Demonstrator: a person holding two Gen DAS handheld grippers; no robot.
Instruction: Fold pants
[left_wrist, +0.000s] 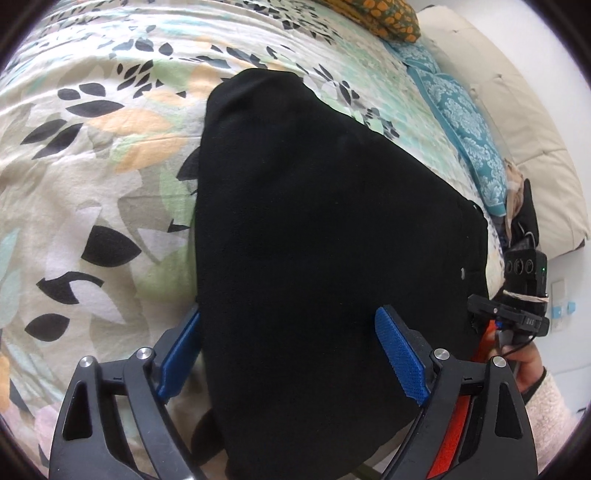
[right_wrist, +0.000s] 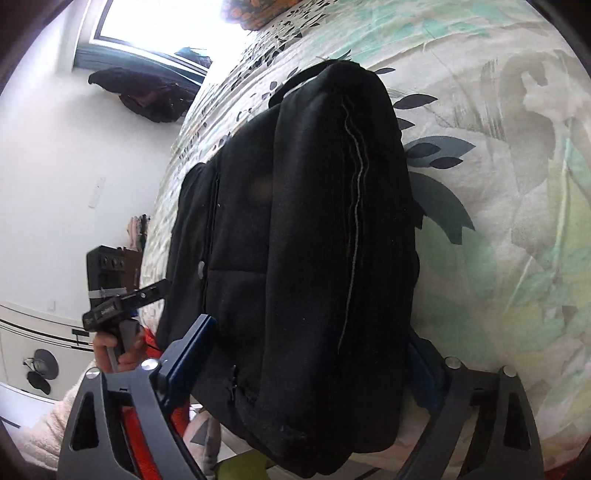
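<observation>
The black pants are folded into a thick bundle lying on the leaf-print bedspread, near the bed's edge. The left gripper has its blue fingers spread wide, one on each side of the bundle's near end, not squeezing it. Same deal with the right gripper: jaws apart, straddling the pants, right finger mostly hidden behind the cloth. A teal patterned pillow sits further up the bed.
</observation>
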